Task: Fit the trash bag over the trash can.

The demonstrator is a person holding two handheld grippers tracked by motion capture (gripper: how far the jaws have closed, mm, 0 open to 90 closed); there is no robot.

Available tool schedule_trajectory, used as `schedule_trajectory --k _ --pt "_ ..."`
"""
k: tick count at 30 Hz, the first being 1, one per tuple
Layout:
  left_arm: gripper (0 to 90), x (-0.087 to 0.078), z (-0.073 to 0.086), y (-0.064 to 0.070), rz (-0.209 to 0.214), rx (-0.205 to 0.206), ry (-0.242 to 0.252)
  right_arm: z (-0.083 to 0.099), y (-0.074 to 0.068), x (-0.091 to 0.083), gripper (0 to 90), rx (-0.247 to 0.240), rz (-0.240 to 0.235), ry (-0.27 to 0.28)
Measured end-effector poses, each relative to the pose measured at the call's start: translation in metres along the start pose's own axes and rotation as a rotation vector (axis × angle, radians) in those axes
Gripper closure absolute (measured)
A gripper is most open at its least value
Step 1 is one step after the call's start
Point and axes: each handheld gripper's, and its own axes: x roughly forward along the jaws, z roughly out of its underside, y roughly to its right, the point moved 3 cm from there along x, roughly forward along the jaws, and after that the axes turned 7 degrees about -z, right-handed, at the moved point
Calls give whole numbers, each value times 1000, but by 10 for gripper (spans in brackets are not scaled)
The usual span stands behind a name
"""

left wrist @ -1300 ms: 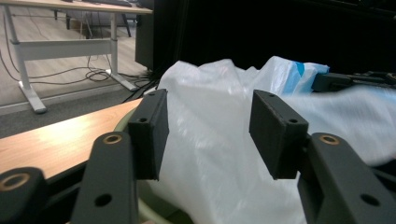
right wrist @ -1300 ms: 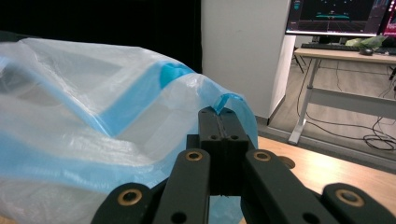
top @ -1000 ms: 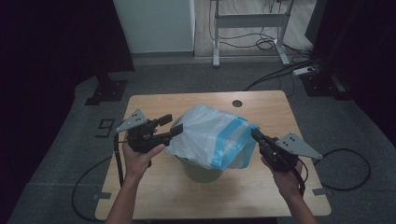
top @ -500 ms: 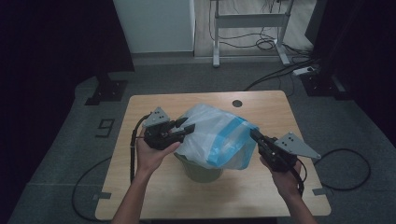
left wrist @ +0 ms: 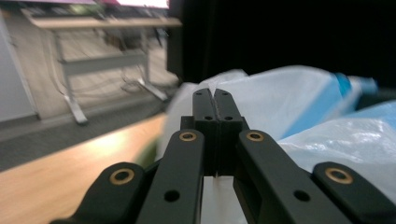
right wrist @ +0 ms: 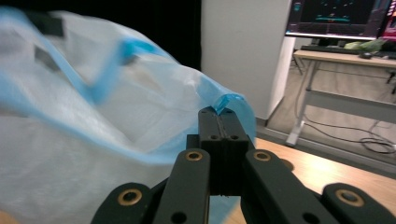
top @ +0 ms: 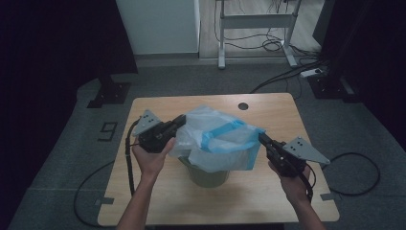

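A white see-through bag [top: 215, 139] with a blue drawstring hem [top: 225, 130] is draped over a green bin [top: 208, 176] at the table's middle. My left gripper [top: 180, 120] is shut on the bag's left upper edge. In the left gripper view its jaws [left wrist: 214, 95] are pressed together, with white film [left wrist: 299, 93] around and beyond them. My right gripper [top: 262, 138] is shut on the bag's right edge. A scrap of blue hem [right wrist: 224, 100] sticks out past its closed tips [right wrist: 218, 114]. The bag [right wrist: 93, 140] is stretched between both grippers, hiding the bin's rim.
The wooden table [top: 158, 201] has a round cable hole [top: 243, 106] near its far edge. Beyond it stand a white cabinet [top: 158, 24] and a desk frame [top: 253, 28] with cables on the floor. A monitor [right wrist: 341, 16] sits on a far desk.
My left gripper moved right to the bag's left edge and shut on it. The bag's mouth is now pulled wider. The right gripper has kept its hold and barely moved.
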Motion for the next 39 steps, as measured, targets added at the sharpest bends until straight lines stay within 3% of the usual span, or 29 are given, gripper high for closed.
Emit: schedule_trajectory --k 4,7,10,14,18,21,27,33,36,39 --pt "900 -12 2 -13 -46 -43 49 0 5 3 895 2 17 -11" --pt "900 -21 5 -19 -48 -68 70 -6 13 5 895 7 34 -8" --pt "900 -28 9 -22 -48 -66 79 -12 14 6 895 3 36 -5" --pt "900 -38 17 -21 -20 -91 100 -31 8 7 895 -25 31 31" --pt "900 -53 30 -18 -1 -95 114 -35 -4 2 894 -47 0 43" --pt "900 -61 45 -15 10 -97 92 -20 -19 0 895 -52 -43 17" --pt "900 -64 67 -16 11 -116 52 11 -25 -2 894 -1 -62 -31" --pt "900 -61 84 -16 36 -134 18 27 -37 -11 894 32 -102 -33" --pt "898 -60 86 -16 51 -136 9 32 -41 -14 894 37 -118 -37" --pt "819 -60 86 -15 83 -123 -6 38 -45 -16 893 39 -131 -54"
